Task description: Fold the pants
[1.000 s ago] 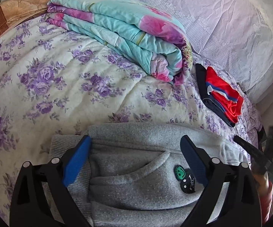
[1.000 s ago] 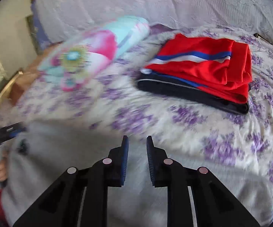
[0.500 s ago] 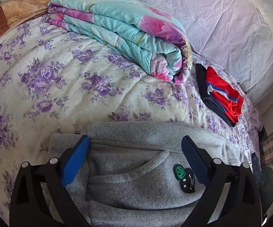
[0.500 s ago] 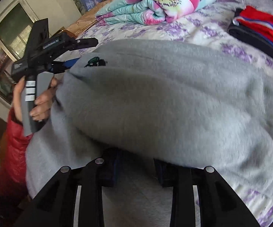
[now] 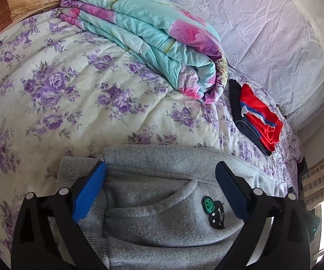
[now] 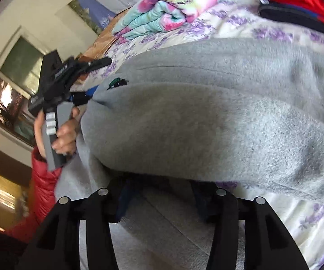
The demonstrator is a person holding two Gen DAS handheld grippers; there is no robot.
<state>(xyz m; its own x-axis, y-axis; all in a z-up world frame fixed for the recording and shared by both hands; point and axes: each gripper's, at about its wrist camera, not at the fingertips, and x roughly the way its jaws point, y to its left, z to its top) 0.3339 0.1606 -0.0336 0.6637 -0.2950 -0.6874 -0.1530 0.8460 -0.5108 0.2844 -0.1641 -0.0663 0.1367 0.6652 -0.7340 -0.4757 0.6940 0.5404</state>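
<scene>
Left gripper (image 5: 160, 191): lower centre of its own view, jaws spread wide, blue pads either side of the waistband area of the gray sweatpants (image 5: 162, 213), resting on or just over the fabric; no grip seen.
Right gripper (image 6: 159, 198): bottom centre of its view, fingertips hidden under a raised fold of gray fabric; fingers set apart, whether they pinch cloth I cannot tell.
Gray sweatpants: lower half of both views, lying on the floral bedspread (image 5: 49, 85), green and black patch (image 5: 213, 211) facing up.
Folded quilt (image 5: 153, 36): turquoise and pink, upper centre of the left view.
Folded red and dark clothes (image 5: 258, 117): right of the quilt, well apart from the pants.
</scene>
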